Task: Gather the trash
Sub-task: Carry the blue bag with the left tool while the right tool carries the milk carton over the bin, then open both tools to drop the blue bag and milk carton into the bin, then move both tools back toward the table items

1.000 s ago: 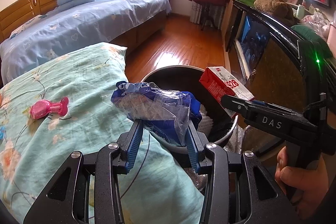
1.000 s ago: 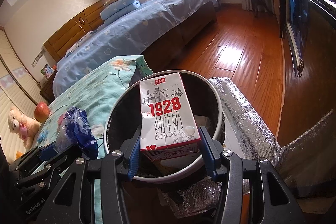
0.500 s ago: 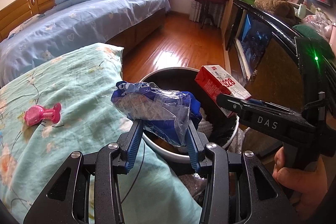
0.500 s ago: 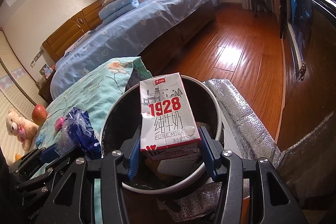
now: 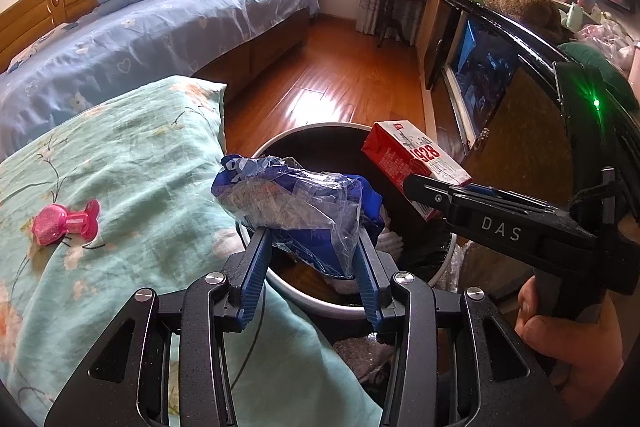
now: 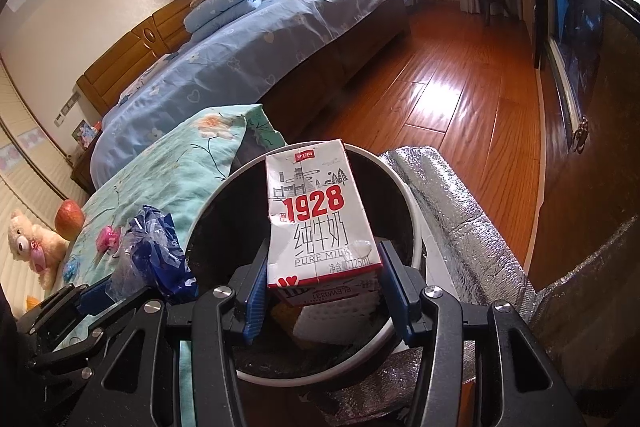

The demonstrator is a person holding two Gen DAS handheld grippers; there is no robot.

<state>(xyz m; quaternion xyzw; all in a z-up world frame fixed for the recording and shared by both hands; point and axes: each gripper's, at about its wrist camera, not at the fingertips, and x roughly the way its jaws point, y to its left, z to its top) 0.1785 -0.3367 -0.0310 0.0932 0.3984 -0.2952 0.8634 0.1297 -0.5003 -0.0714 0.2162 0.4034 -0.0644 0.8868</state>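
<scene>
In a bedroom with a glossy wooden plank floor (image 6: 460, 107) and a blue-sheeted bed (image 5: 152, 27), the left gripper (image 5: 314, 247) pinches a crumpled blue-and-clear plastic wrapper (image 5: 292, 203) and the right gripper (image 6: 324, 279) clamps a white-and-red milk carton (image 6: 320, 219), both over the round white-rimmed black bin (image 6: 404, 187) beside a teal floral quilt (image 5: 120, 155).

wrapper (image 5: 296, 203): thin crinkled plastic, part clear, part blue, shiny
milk carton (image 6: 320, 223): printed card, smooth, dented at one edge
bin (image 6: 416, 227): smooth pale rim, dark inside
floor (image 6: 460, 107): polished wood boards, glossy
quilt (image 5: 132, 163): soft matt cloth, flowered, creased
foil sheet (image 6: 456, 211): silver, quilted, crinkly shine
left gripper (image 5: 312, 267): black speckled matt body, ribbed blue pads
clip (image 5: 66, 223): pink glittery plastic
</scene>
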